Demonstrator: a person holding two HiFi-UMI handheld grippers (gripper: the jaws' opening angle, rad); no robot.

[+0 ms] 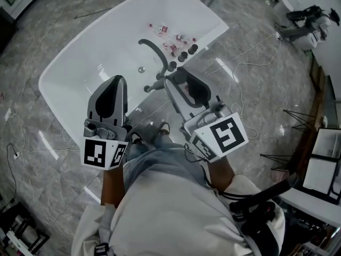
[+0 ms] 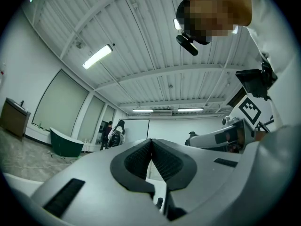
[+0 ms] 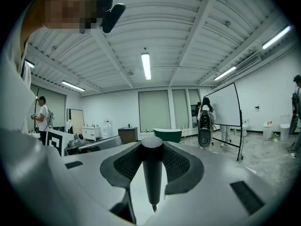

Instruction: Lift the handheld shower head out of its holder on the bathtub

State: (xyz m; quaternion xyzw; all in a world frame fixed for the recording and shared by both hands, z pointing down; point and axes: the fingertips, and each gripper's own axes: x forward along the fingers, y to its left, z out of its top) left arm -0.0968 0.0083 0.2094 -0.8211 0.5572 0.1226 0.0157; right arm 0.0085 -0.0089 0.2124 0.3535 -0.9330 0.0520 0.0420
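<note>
The right gripper (image 3: pixel 152 147) is clamped on the dark, round-topped handle of the handheld shower head (image 3: pixel 152 182), which stands upright between its pads at the rim of the white oval bathtub (image 1: pixel 80 57). Its long axis runs vertically, so the lift should go straight up. The left gripper (image 2: pixel 150 141) hangs closed and empty alongside.

White bathtub (image 1: pixel 80 63), dark shower head (image 3: pixel 153 168), grey marbled floor (image 1: pixel 48 20)

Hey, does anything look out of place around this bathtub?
Yes: several small bottles lie scattered on their sides by the tap of the bathtub, as if tipped over.
</note>
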